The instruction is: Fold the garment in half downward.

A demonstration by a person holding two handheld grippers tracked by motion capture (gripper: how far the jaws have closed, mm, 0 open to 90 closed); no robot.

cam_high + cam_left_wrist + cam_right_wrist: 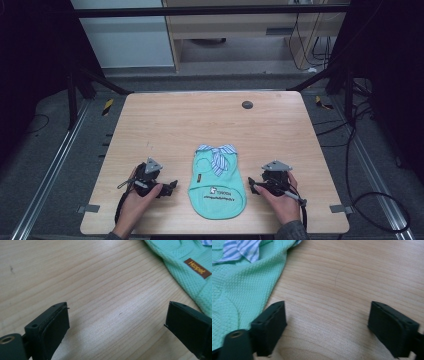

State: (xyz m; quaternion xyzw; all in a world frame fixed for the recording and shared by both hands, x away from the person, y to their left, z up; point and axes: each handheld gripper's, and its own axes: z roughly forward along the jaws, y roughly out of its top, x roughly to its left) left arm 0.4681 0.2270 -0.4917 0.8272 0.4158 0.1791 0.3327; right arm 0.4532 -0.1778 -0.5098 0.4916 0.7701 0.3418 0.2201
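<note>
On tabletop [165,120], high view: mint knit pet shirt [218,182] flat at 6 o'clock, striped bow [217,155] on collar; left tongs [170,187] at its 9, right tongs [254,186] at its 3, both low, pointing inward.

Left gripper view: jaws wide, empty; shirt edge [190,272] at 2 o'clock.

Right gripper view: jaws wide, empty; shirt [242,290] at 10 o'clock. Likely light, soft, floppy; best pinched at side hems.

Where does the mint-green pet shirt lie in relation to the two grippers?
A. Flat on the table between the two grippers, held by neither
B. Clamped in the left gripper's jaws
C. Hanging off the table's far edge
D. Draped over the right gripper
A: the mint-green pet shirt lies flat on the table, with the left gripper and right gripper open on either side of it.
</note>
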